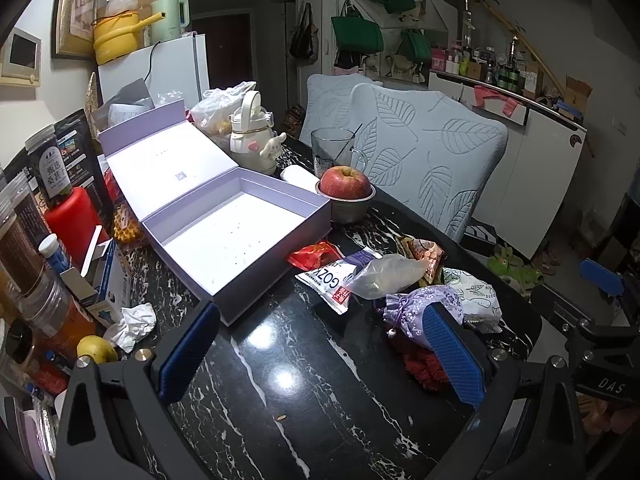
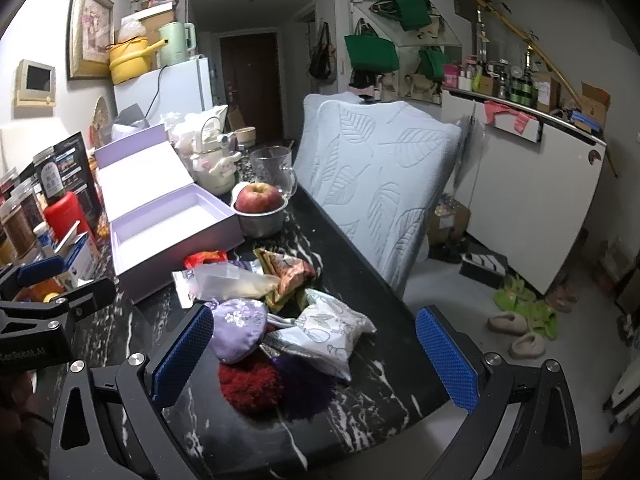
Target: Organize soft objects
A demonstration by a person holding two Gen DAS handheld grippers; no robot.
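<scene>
An open, empty lilac box [image 1: 236,236] [image 2: 168,232] lies on the black marble table [image 1: 300,400] [image 2: 380,392]. Right of it is a pile of soft things: a lilac embroidered pouch [image 1: 416,304] [image 2: 240,326], a red fluffy piece [image 1: 424,364] [image 2: 250,386], a dark purple fluffy piece [image 2: 304,384], a white leaf-print pouch [image 1: 476,292] [image 2: 332,328], a clear bag [image 1: 388,276] [image 2: 236,280] and snack packets [image 1: 332,284]. My left gripper [image 1: 320,360] is open and empty over bare table. My right gripper [image 2: 316,360] is open and empty, its fingers either side of the pile.
An apple in a metal bowl [image 1: 346,190] [image 2: 260,206], a glass mug [image 1: 334,152] and a white bottle [image 1: 254,136] stand behind the box. Jars, a red can [image 1: 74,220] and cartons crowd the left edge. A padded chair [image 1: 428,160] [image 2: 372,184] stands at the table's far side.
</scene>
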